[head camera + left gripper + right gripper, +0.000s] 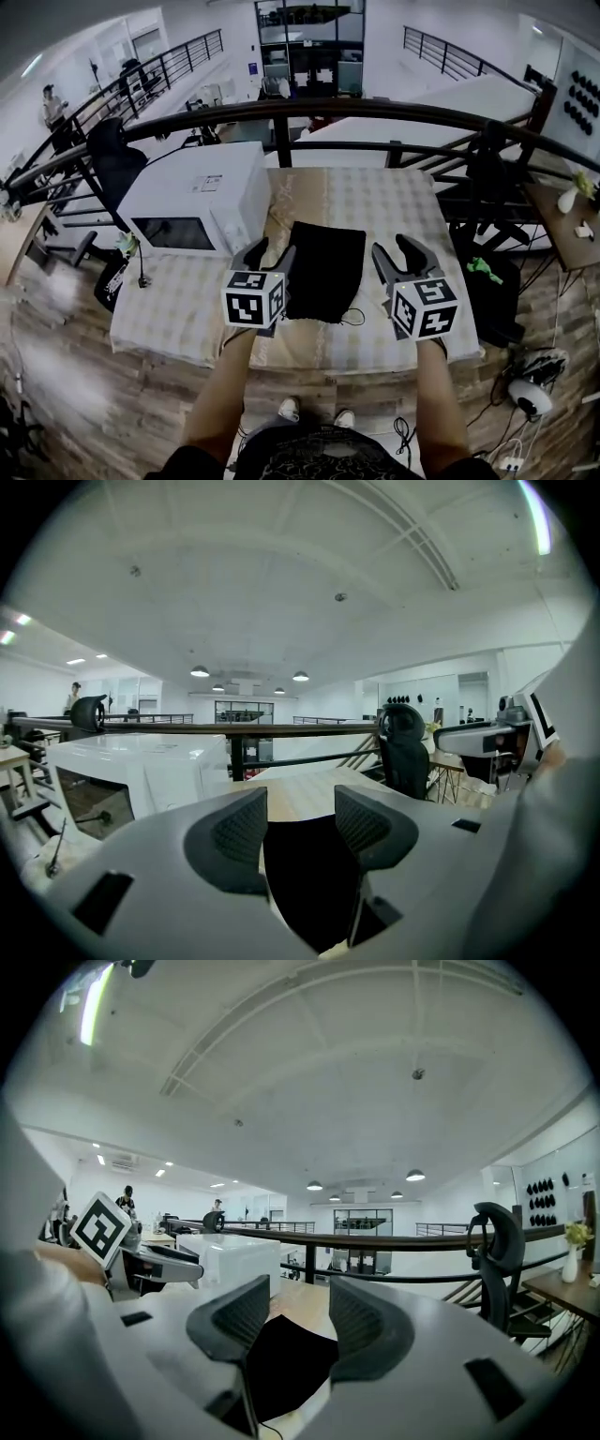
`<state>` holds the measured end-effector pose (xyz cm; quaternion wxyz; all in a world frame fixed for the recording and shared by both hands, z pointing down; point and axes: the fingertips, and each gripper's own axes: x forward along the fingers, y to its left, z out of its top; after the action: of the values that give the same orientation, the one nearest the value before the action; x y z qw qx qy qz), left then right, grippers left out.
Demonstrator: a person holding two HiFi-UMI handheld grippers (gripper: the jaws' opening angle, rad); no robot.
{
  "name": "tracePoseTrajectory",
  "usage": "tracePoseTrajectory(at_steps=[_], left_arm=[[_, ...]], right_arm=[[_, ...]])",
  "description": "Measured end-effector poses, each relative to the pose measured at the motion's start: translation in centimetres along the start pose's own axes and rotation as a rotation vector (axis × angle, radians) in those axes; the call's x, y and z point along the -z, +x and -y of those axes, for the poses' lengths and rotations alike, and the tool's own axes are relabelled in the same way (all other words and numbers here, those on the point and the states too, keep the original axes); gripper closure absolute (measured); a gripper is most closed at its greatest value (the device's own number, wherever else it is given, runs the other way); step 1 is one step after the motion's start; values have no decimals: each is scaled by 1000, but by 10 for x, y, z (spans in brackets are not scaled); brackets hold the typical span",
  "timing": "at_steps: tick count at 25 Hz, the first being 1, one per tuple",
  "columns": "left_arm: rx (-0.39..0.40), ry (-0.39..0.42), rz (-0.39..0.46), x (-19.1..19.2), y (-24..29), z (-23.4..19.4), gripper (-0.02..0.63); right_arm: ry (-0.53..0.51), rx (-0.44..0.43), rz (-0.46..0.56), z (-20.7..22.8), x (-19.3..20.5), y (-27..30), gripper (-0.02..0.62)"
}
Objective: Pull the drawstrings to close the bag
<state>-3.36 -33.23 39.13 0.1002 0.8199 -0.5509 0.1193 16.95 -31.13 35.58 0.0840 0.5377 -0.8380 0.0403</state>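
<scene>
A black drawstring bag lies flat on the checked tablecloth, with a thin cord looping out at its near right corner. My left gripper hovers at the bag's left edge, jaws apart with nothing between them. My right gripper hangs to the right of the bag, also open and empty. In the left gripper view the bag shows as a dark patch below the gap of the left gripper. The right gripper view has the bag below and left of the right gripper.
A white microwave stands on the table's left part, close behind my left gripper. A black railing runs along the far side of the table. An office chair stands off to the right, with cables on the floor.
</scene>
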Motion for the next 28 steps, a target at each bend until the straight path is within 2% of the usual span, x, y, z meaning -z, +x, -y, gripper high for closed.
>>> tracePoseTrajectory(at_steps=[7,11,22,28], left_arm=[[-101,-18,-12,12,-20,-2,380],[-122,-21,-17,16,-24,-2,380],[-88,7,-24,16,-18,-19,380],[-27,48,-90,43,-8,-18,380]], right_arm=[[-10,-116,-2,-3,4,7,405],[-9,-150,-7,-8,7,11,405],[3,-125,-17,-18,13,20,405],[2,-131,-65,-26,36,23,400]])
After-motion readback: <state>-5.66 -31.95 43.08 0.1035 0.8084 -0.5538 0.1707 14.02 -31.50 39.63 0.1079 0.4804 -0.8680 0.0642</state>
